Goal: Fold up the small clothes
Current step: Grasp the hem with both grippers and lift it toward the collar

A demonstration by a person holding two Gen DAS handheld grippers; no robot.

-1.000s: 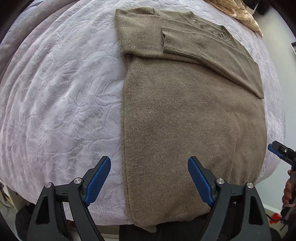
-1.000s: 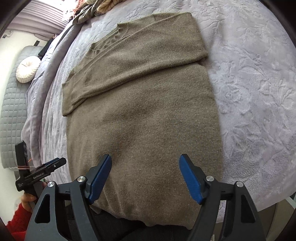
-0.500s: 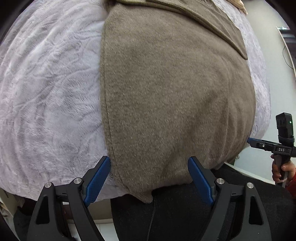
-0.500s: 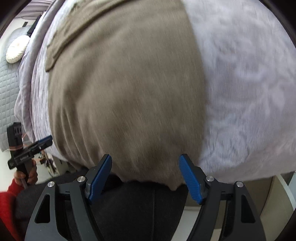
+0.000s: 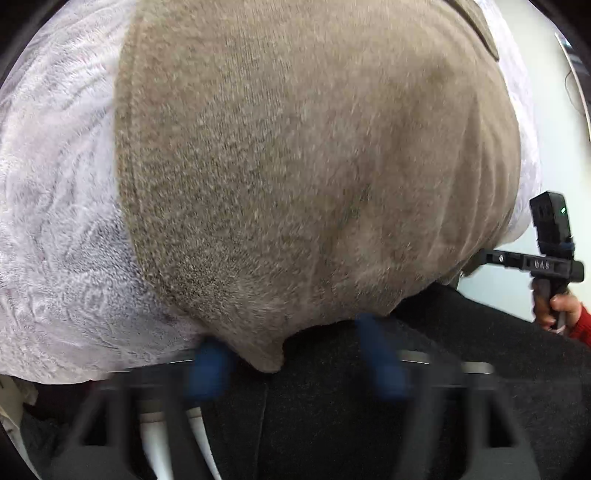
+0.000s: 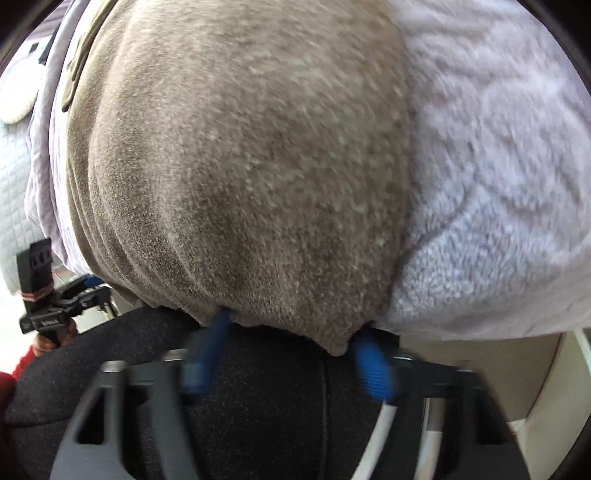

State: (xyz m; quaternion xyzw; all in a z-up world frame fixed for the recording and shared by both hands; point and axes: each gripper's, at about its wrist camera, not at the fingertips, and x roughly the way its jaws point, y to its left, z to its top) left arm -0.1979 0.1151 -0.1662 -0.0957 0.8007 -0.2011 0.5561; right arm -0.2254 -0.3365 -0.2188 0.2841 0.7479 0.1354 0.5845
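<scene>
- Left gripper [image 5: 295, 354]: seen blurred at the near hem of the sweater [image 5: 314, 166]. Its jaws are closing, with the sweater's near left corner hanging between the blue pads; a firm pinch cannot be confirmed through the blur.
- Right gripper [image 6: 291, 350]: placed at the near hem as well, at the sweater's near right corner. Its jaws are closing, with the corner flap lodged between the pads; contact on the cloth is not yet plainly shown.
- Sweater: a brown knit, laid flat on the bed [image 5: 55, 240], its near hem drooping over the bed's near edge toward the person's dark lap [image 5: 332, 424].
- Long axis: run straight away from both grippers, from the near hem to the folded sleeve [image 5: 480, 33] at the sweater's far end.
- Nearness: each hand is judged equally close to the hem, one corner apiece, so neither is favoured.
- Coming move, as judged: the hem is to be lifted and carried along that axis toward the sweater's far end, so the body is halved.
- Bed cover: pale, plush, seen on both sides of the sweater.
</scene>
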